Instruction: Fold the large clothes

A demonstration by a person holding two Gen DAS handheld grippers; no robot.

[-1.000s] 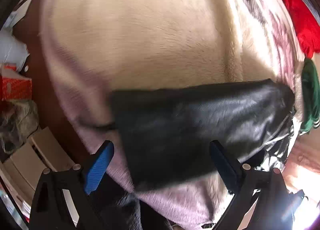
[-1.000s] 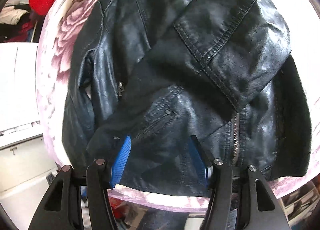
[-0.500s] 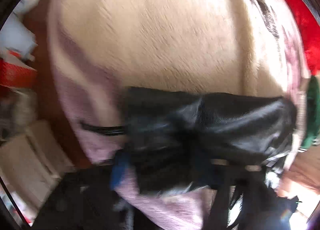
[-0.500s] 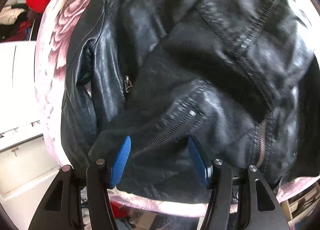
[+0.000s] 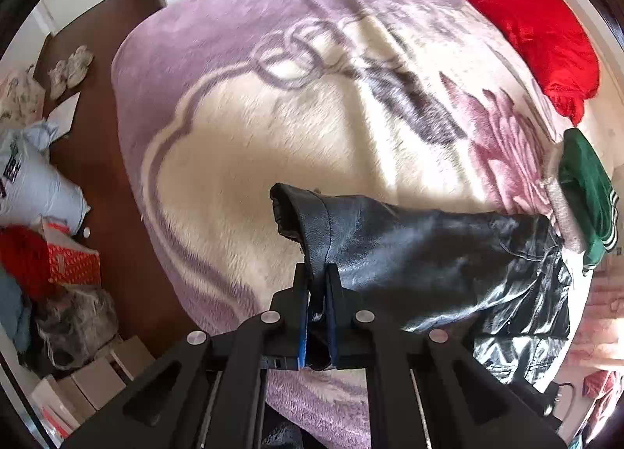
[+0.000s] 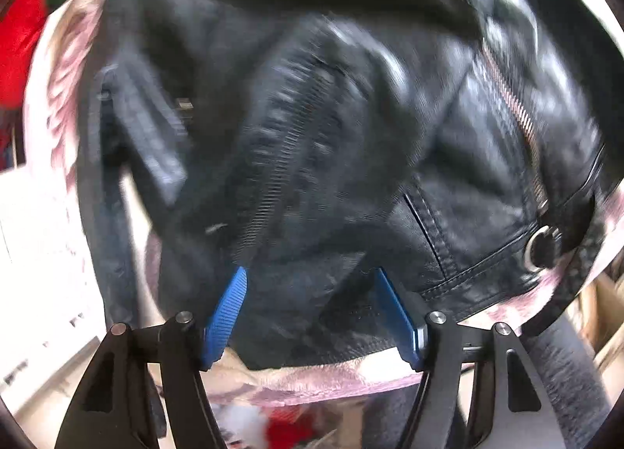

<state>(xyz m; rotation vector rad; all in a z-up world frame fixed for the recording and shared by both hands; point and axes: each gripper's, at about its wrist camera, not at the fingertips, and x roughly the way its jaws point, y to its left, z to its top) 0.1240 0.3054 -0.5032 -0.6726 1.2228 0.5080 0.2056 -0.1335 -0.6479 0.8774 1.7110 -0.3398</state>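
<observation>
1. Left wrist view: the left gripper [image 5: 316,281] is pinched tight on the cuff end of the black leather jacket's sleeve [image 5: 390,246]; its blue pads [image 5: 303,328] press the leather between them.
2. Same view: the sleeve is raised off the blanket [image 5: 273,129] and runs from the jaws to the right, where the rest of the jacket [image 5: 518,312] lies crumpled at the bed's near right edge.
3. Same view: a red garment [image 5: 534,27] lies at the far right of the bed, and a green garment [image 5: 585,191] just right of the jacket's shoulder. Boxes [image 5: 97,375] and bags [image 5: 35,180] lie on the brown floor at left.
4. Right wrist view: the picture is blurred. The right gripper [image 6: 312,312] has its jaws spread, having just been opening wider; the jacket body [image 6: 331,117] fills the space ahead and between the blue pads [image 6: 228,308].
5. Same view: whether the pads touch the leather cannot be told. A zip [image 6: 514,113] runs down at the right, with a snap button [image 6: 542,246] near the hem.
</observation>
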